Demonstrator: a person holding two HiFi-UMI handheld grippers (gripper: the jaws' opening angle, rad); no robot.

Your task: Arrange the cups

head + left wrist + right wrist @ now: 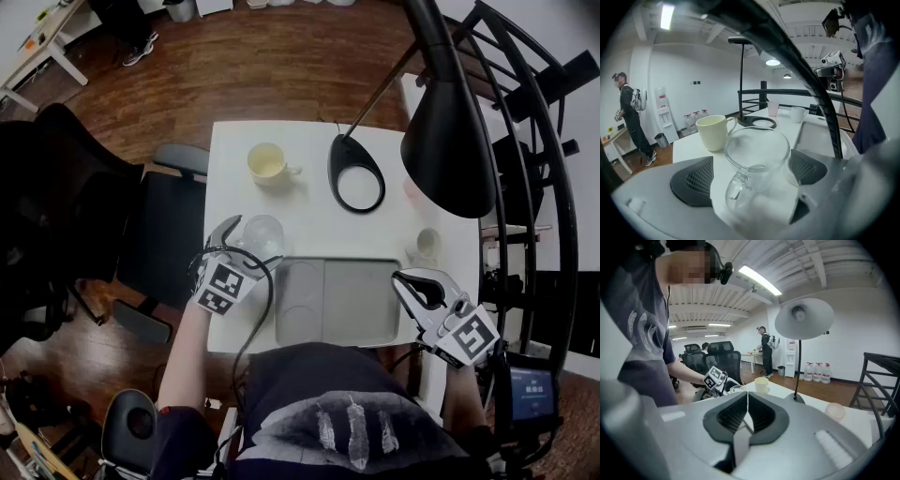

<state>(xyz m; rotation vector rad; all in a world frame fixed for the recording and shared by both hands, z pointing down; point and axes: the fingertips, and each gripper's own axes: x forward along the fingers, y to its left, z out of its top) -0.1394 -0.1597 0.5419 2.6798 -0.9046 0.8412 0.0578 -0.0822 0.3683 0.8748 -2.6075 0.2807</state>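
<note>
A clear glass mug (263,234) stands on the white table (314,220) just left of the grey tray (361,302). My left gripper (244,249) is open around it. In the left gripper view the glass mug (757,152) sits between the two dark pads (693,180), handle towards the camera, with a small gap at the left pad. A cream mug (267,163) stands farther back. A small white cup (427,246) and a pink cup (412,192) are on the right. My right gripper (419,284) hovers shut and empty over the tray's right end.
A black desk lamp has its base (356,175) on the table's middle back, and its shade (450,122) hides part of the right side. A black railing (534,141) runs along the right. Office chairs (164,225) stand at the left. A person (628,117) stands far off.
</note>
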